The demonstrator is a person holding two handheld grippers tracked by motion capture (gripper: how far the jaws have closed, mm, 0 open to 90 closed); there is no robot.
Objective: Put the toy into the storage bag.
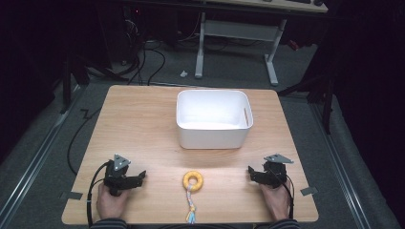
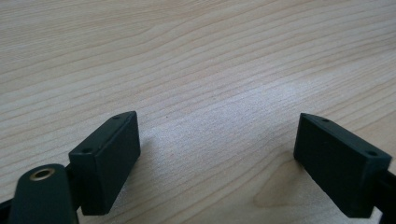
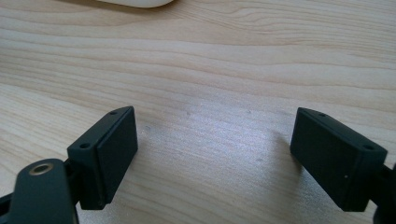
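Since the yellow ring toy [image 1: 193,181] lies flat on the worktop [image 1: 143,124] between both released, empty grippers [image 1: 139,177] [image 1: 250,171], jaws could skid it away, or snag its tassel.

Yellow ring toy [image 1: 193,180] w/ a braided rope tail lay flat on table's near edge, centre, ring toward the far side, tail w/ blue-yellow frayed end pointing at the person.
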